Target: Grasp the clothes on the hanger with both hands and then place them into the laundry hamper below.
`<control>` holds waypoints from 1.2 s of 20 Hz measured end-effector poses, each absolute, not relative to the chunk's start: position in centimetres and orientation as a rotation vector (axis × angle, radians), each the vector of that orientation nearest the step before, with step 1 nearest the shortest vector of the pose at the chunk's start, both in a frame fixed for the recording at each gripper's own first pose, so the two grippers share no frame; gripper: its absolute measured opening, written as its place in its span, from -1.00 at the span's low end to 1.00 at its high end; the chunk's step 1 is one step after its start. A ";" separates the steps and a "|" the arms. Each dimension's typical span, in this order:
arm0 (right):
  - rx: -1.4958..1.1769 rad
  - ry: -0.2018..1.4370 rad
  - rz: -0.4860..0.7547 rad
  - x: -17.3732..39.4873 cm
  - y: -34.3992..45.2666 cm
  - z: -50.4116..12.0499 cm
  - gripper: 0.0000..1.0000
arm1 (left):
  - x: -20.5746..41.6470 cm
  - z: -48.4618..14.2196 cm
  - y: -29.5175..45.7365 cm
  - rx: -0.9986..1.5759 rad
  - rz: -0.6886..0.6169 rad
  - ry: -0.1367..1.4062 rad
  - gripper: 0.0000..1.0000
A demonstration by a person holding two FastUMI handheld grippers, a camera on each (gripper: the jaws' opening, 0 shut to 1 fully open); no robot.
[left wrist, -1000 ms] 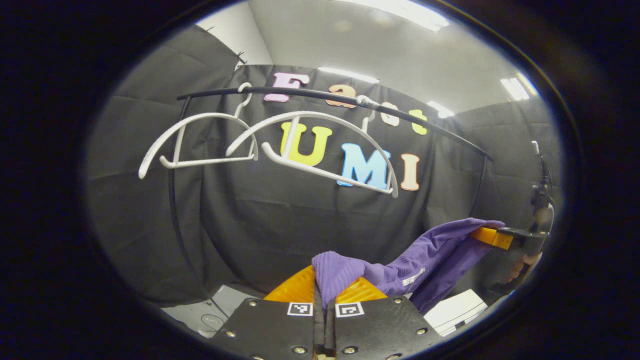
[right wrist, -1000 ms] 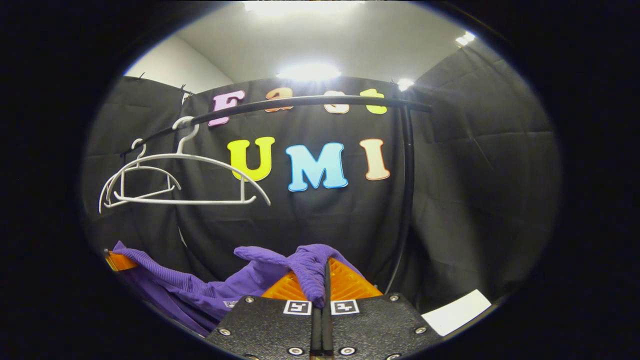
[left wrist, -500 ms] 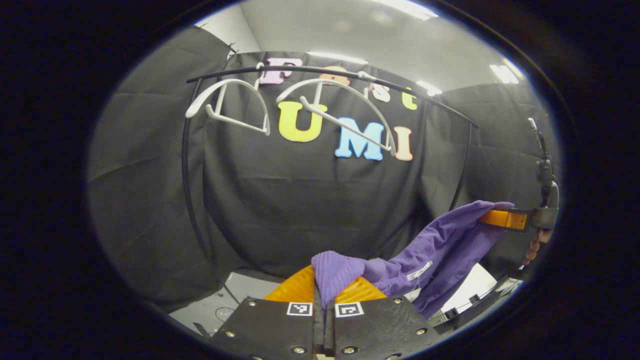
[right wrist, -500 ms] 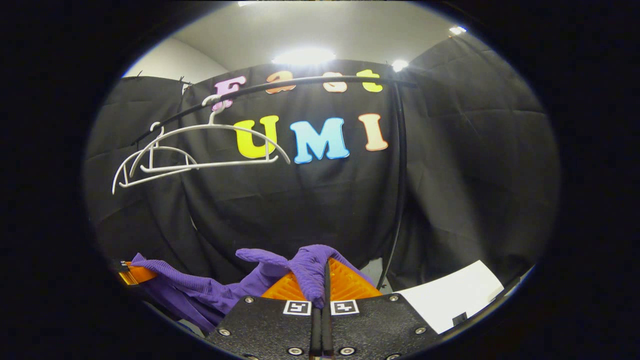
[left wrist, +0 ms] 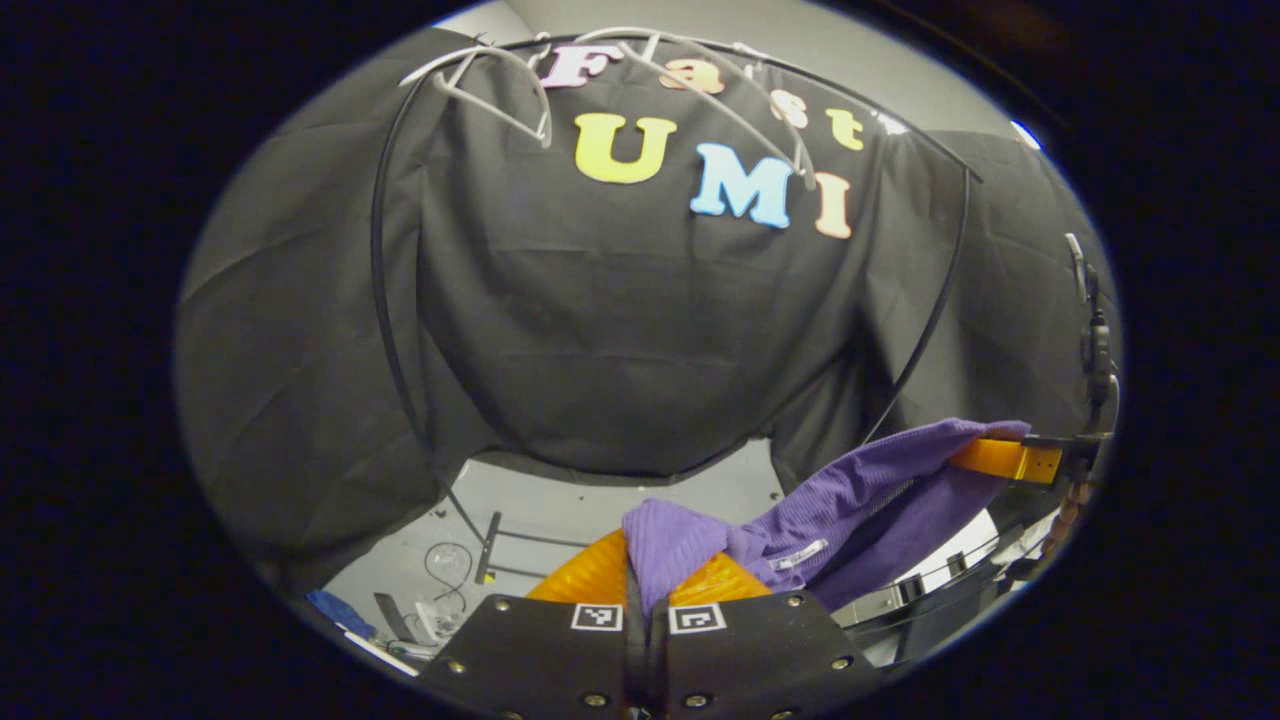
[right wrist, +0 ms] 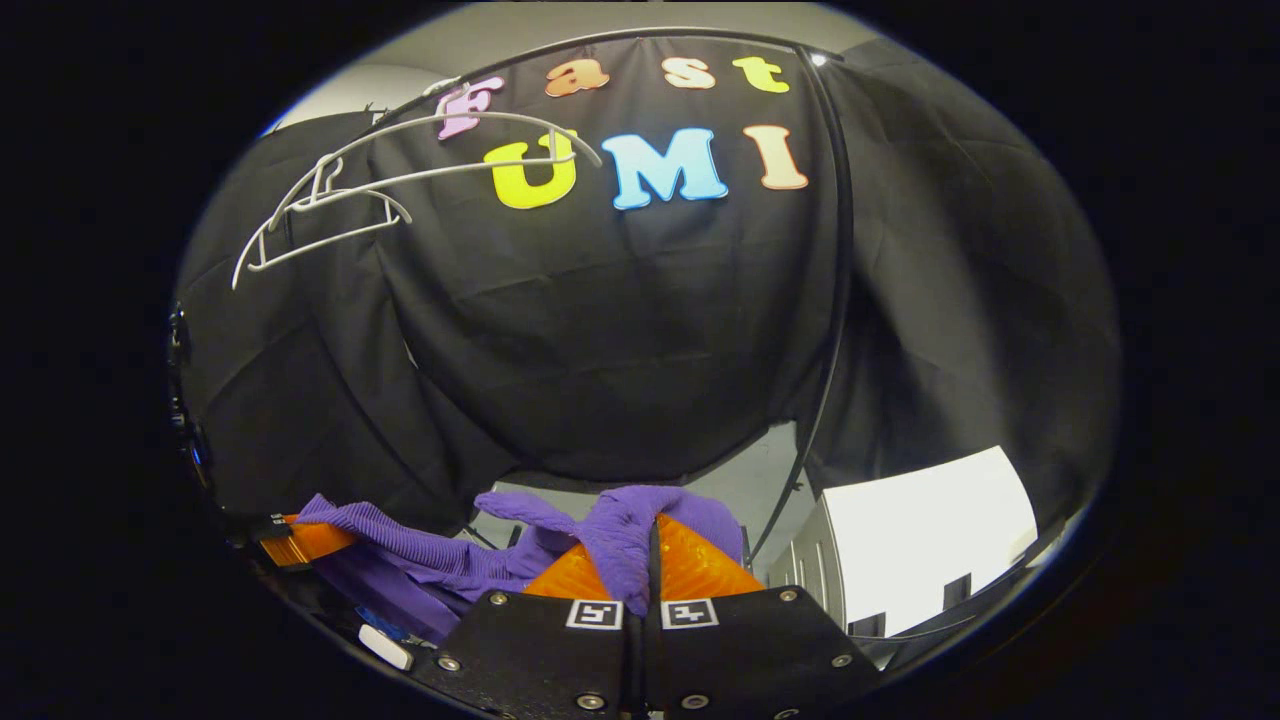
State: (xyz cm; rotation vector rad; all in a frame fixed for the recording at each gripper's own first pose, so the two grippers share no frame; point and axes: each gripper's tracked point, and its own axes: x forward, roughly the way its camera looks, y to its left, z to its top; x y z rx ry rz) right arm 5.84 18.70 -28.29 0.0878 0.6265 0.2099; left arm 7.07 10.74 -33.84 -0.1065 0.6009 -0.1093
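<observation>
Hangers [left wrist: 620, 90] risen; garment [left wrist: 840, 500] label seemingly unreadable

The black clothes rail [left wrist: 385, 250] carries 2 bare white hangers [left wrist: 500, 85], hooked side by side near its left end. Below it, the grey floor [left wrist: 600, 500] shows past the hem of the black cloth. On the floor in the left gripper view lie a loose cable [left wrist: 445, 560], a dark bar [left wrist: 485, 550] of the rail's base and something blue [left wrist: 335, 610] at the edge, too small to make out.
</observation>
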 end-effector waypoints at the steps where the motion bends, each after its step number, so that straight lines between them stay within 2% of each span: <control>1: 0.093 0.645 0.208 5.9 18.7 -29.2 -1.00 | 6.8 -35.1 10.8 -0.100 -0.107 0.624 -0.88; 2: 0.096 0.660 0.207 6.1 18.9 -30.3 -1.00 | 6.9 -36.6 10.8 -0.094 -0.110 0.646 -0.88; 3: 0.092 0.670 0.204 6.2 18.9 -31.3 -0.99 | 7.0 -38.1 10.7 -0.087 -0.116 0.663 -0.96; 13: 0.125 0.819 0.187 5.9 21.5 -41.9 -0.99 | 10.9 -47.9 8.1 -0.052 -0.184 0.766 -0.96; 19: 0.133 0.882 0.212 4.5 23.3 -45.4 -0.98 | 12.0 -50.9 6.0 -0.042 -0.254 0.787 -0.96; 24: 0.153 0.917 0.207 4.4 23.7 -46.5 -0.96 | 11.9 -52.9 5.7 -0.073 -0.258 0.822 -0.96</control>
